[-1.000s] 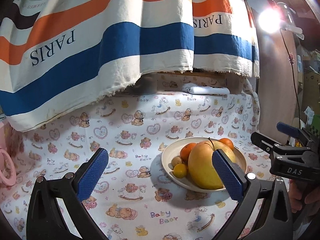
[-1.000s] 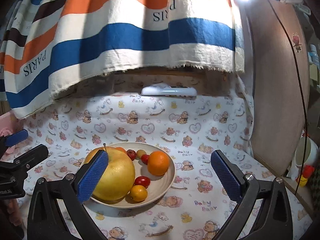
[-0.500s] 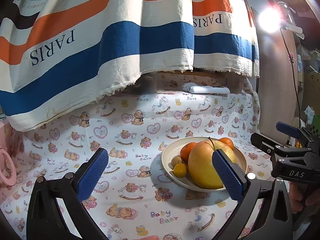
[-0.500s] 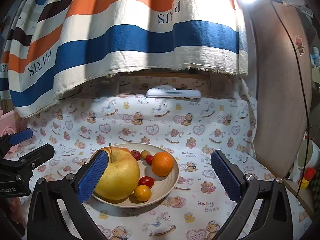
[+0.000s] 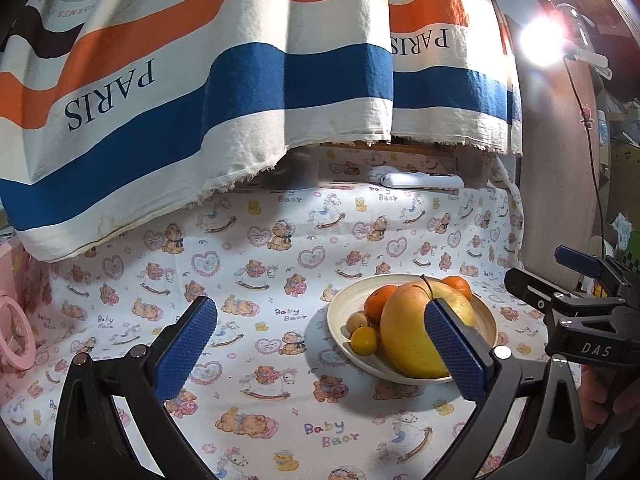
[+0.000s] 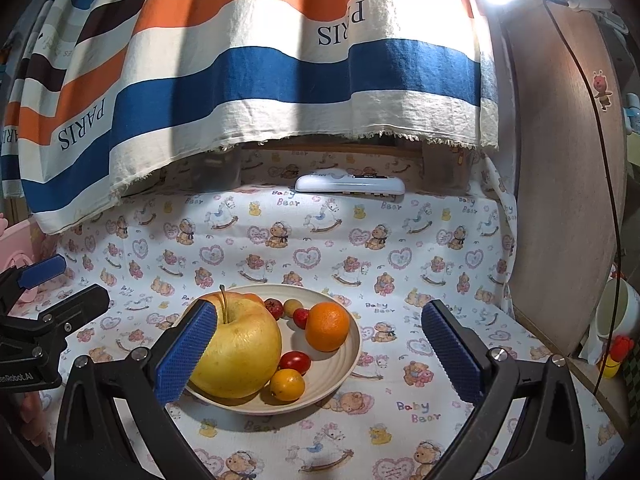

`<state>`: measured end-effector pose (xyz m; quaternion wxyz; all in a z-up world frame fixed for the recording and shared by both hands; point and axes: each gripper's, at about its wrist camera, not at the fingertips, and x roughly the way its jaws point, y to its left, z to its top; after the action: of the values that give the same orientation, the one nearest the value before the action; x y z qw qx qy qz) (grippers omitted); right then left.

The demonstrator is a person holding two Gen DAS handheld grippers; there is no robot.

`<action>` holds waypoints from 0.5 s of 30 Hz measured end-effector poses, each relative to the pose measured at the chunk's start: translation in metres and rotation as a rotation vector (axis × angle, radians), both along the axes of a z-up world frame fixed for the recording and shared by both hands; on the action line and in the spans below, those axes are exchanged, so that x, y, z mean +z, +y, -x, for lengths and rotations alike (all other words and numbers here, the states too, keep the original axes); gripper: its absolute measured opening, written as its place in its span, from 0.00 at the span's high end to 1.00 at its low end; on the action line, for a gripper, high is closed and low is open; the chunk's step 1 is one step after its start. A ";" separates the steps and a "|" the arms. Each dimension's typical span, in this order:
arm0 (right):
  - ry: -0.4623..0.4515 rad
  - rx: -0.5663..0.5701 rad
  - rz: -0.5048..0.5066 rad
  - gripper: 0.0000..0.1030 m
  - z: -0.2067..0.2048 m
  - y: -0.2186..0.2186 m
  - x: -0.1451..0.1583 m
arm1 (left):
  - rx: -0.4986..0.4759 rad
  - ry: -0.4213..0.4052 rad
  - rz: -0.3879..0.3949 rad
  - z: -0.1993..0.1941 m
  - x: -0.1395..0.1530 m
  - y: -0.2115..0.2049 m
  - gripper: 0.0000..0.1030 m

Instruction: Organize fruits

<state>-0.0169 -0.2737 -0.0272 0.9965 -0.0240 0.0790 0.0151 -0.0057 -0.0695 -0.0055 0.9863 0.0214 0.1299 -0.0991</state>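
Left gripper (image 5: 320, 350) and right gripper (image 6: 318, 354), both spread wide and empty, above the bear-print cloth (image 5: 256, 264); cream plate (image 6: 340, 368) ahead carrying a large yellow apple (image 6: 236, 354), an orange (image 6: 327, 326) and a small yellow fruit (image 6: 287, 385); red cherry tomato (image 6: 295, 361) visible only to the right camera.
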 end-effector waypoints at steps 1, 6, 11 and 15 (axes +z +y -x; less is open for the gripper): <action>0.000 -0.001 0.000 0.00 0.000 0.000 0.000 | -0.001 0.001 -0.001 0.000 0.000 0.000 0.00; -0.008 -0.013 -0.002 0.00 0.001 -0.001 0.000 | 0.000 0.000 -0.002 0.000 0.000 -0.001 0.00; -0.005 -0.013 -0.002 0.00 0.001 0.000 0.000 | -0.001 0.000 -0.004 0.000 0.000 -0.001 0.00; -0.005 -0.011 -0.001 0.00 0.001 0.000 0.000 | 0.001 -0.001 -0.003 0.000 0.000 0.000 0.00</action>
<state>-0.0177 -0.2737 -0.0272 0.9967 -0.0232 0.0766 0.0096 -0.0060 -0.0699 -0.0058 0.9864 0.0228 0.1297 -0.0985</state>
